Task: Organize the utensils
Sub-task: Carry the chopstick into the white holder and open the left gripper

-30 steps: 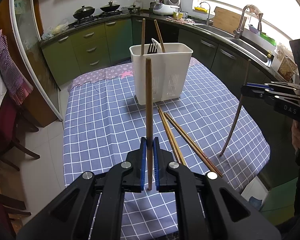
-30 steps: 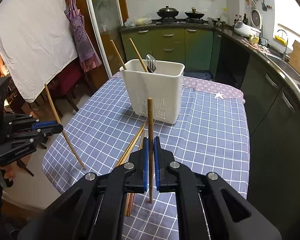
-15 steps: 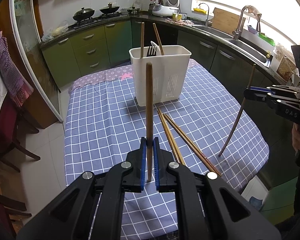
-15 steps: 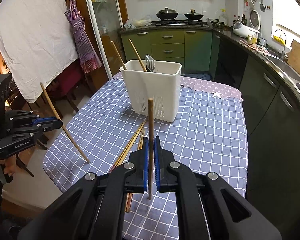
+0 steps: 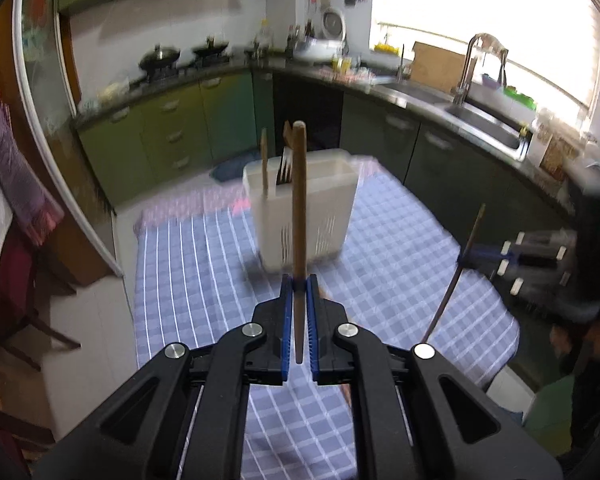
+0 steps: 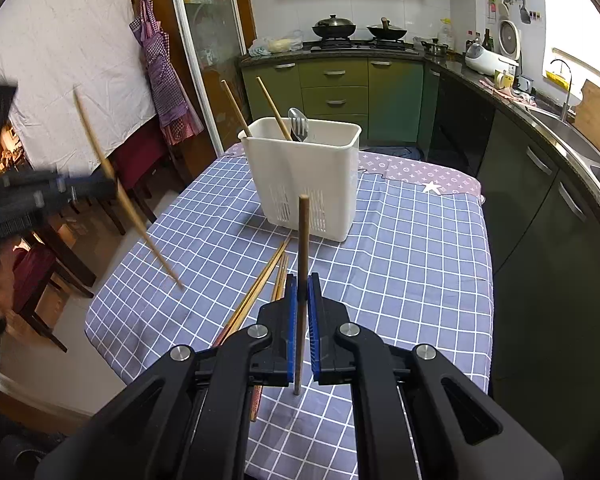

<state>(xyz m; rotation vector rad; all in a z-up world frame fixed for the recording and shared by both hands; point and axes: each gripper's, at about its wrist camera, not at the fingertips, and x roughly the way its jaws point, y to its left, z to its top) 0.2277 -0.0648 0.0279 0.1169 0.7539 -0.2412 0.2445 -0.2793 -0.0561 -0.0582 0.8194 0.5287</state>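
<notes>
With each gripper pinching 1 chopstick: left gripper (image 5: 299, 280) on its chopstick (image 5: 299, 208), right gripper (image 6: 302, 284) on another chopstick (image 6: 302, 264). Carrying step; next, tips over white caddy (image 6: 320, 168), then release. Loose chopsticks (image 6: 260, 284) left on table.

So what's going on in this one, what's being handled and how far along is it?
A person is sorting utensils with a handheld gripper in each hand. The left gripper is shut on one chopstick, and the right gripper is shut on another, both held above the checked tablecloth. The white caddy already holds two chopsticks and a fork. A few loose chopsticks lie on the cloth in front of it, not yet put away.
</notes>
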